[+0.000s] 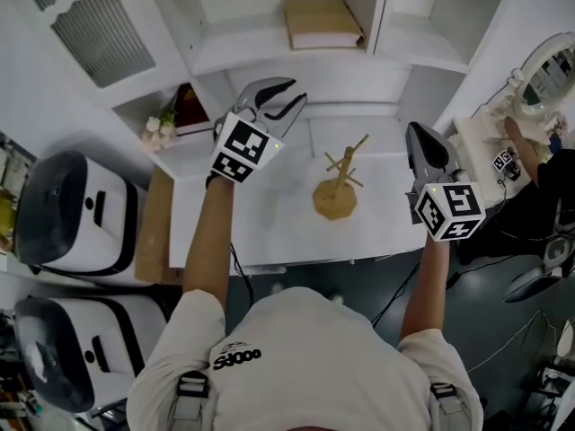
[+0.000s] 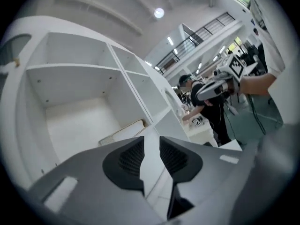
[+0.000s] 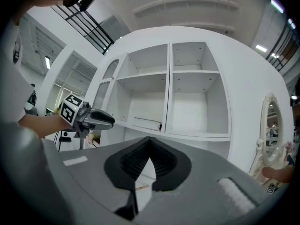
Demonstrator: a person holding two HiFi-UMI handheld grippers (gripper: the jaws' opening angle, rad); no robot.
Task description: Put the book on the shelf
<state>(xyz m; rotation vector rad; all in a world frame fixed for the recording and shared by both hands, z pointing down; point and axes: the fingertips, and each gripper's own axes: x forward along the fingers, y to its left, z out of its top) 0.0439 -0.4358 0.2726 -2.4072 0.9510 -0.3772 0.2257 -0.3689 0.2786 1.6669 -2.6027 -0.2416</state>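
Note:
A tan book (image 1: 323, 23) lies flat in the lower left compartment of the white shelf unit (image 1: 269, 57). It also shows in the left gripper view as a book (image 2: 123, 131) and in the right gripper view as a book (image 3: 147, 123). My left gripper (image 1: 277, 95) hovers in front of and below that compartment, apart from the book. Its jaws (image 2: 151, 146) stand a narrow gap apart with nothing between them. My right gripper (image 1: 420, 135) hangs over the desk's right side, jaws (image 3: 149, 159) touching at the tips and empty.
A wooden branched stand (image 1: 337, 187) sits on the white desk (image 1: 269, 232) between the grippers. Flowers (image 1: 160, 129) fill a side shelf at left. A mirror (image 1: 550, 68) and another person's hand (image 1: 517, 135) are at right. White appliances (image 1: 72, 214) stand at far left.

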